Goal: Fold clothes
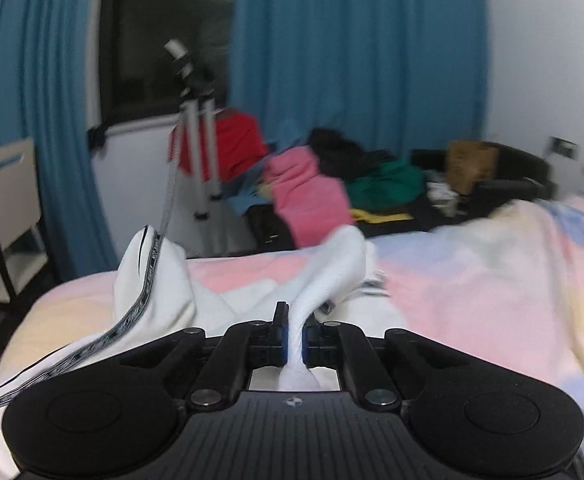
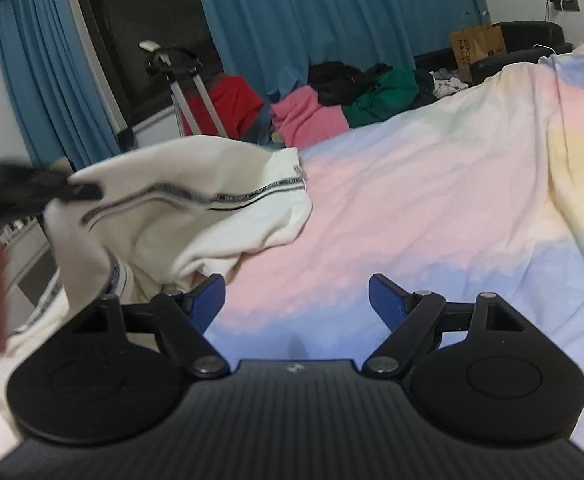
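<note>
Clamped between the left gripper [image 1: 292,338] jaws is a pinch of one white garment [image 1: 159,280], which lies bunched near the bed's [image 2: 432,200] left edge. Beside it the right gripper [image 2: 296,300] gapes empty over bare pastel bedspread, with open room rightward.

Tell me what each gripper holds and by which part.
The left gripper pinches a bunched fold of the white garment; which part of it cannot be told. The right gripper holds nothing; its jaws stand open over the bedsheet.
</note>
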Available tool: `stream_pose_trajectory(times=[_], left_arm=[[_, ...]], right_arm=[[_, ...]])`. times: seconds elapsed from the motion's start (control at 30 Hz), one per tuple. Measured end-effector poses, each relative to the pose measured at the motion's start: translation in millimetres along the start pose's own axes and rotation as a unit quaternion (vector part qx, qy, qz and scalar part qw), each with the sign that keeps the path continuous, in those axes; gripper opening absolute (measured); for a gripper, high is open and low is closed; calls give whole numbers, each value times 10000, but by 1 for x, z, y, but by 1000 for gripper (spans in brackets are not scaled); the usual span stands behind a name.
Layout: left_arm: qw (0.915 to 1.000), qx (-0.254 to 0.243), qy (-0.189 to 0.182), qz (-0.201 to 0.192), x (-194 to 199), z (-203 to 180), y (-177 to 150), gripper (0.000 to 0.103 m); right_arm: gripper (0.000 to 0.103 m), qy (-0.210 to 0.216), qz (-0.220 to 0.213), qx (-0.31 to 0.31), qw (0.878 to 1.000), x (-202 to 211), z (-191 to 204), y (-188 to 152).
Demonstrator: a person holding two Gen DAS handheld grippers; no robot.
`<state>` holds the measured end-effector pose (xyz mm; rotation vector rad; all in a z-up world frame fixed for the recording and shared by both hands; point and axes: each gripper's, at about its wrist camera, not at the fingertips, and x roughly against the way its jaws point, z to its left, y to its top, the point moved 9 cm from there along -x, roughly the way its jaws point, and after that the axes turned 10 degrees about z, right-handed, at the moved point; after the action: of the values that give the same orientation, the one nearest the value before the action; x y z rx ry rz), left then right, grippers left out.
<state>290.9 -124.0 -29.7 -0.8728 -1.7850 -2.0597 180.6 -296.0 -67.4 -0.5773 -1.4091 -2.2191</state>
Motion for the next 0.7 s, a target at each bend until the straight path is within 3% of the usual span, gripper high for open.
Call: stream_pose_trajectory(times=[0.17, 0.3, 0.37, 0.47, 0.63, 0.7], left_arm=[[9980, -271, -556, -94, 85, -45, -71, 5], [9954, -355, -891, 5, 126, -75, -136, 5], [9948, -302, -959, 161, 129, -81, -164, 6], [9937, 144, -1042, 388, 123, -76, -189, 6], [9862, 803, -1369, 472, 112, -56, -194, 6], [9833, 942, -1474, 507, 104, -48, -194, 6]], right_arm=[[81, 659, 25, -742, 9951, 35, -11, 3], [82, 1270, 203, -1753, 9761, 60, -31, 0], [82, 1434, 287, -2188, 9647, 69, -43, -1], [82, 1397, 405, -2654, 9531, 72, -64, -3], [74, 1138, 837, -3178, 9376, 53, -94, -3], [72, 856, 938, -3217, 9383, 39, -109, -2]])
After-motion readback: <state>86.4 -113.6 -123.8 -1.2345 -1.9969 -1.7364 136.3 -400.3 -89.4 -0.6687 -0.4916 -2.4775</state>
